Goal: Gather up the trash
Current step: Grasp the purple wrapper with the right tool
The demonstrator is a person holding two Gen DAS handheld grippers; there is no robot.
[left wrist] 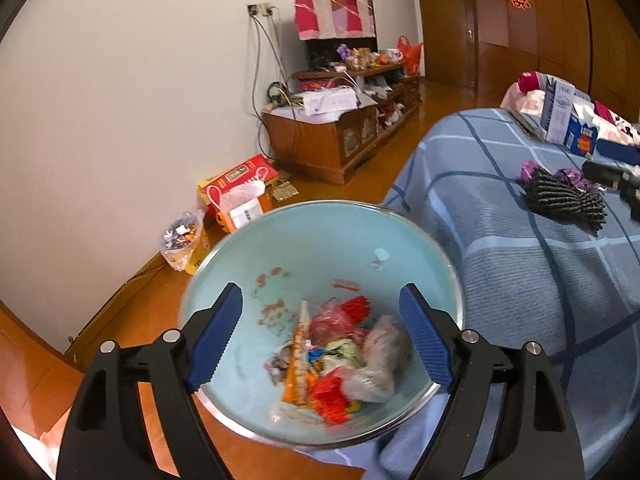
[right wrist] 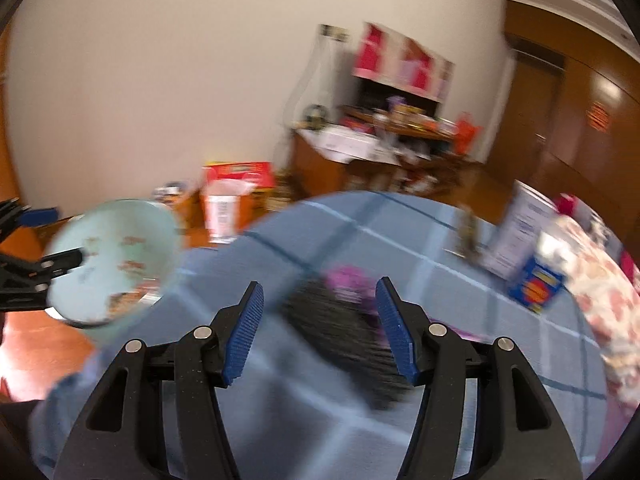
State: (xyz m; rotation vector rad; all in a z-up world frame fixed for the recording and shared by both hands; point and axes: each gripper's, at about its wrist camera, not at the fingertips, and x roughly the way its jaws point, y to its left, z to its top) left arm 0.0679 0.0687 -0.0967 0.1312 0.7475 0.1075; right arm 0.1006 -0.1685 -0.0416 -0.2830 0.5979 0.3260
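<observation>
A pale blue trash bin (left wrist: 320,240) with a metal rim stands on the floor beside the bed and holds several wrappers and plastic scraps (left wrist: 340,360). My left gripper (left wrist: 322,320) is open and empty, right above the bin's mouth. The bin also shows in the right wrist view (right wrist: 120,248), blurred. On the blue checked bedspread (left wrist: 500,260) lie a purple wrapper (left wrist: 534,170) and a black knitted bundle (left wrist: 564,200). My right gripper (right wrist: 320,320) is open and empty above the bundle (right wrist: 340,332) and the purple wrapper (right wrist: 348,280).
A blue and white carton (left wrist: 568,128) and floral bedding (right wrist: 600,312) lie further along the bed. A red box (left wrist: 240,188) and a bag of scraps (left wrist: 184,240) sit on the floor by the wall. A wooden cabinet (left wrist: 340,140) stands beyond.
</observation>
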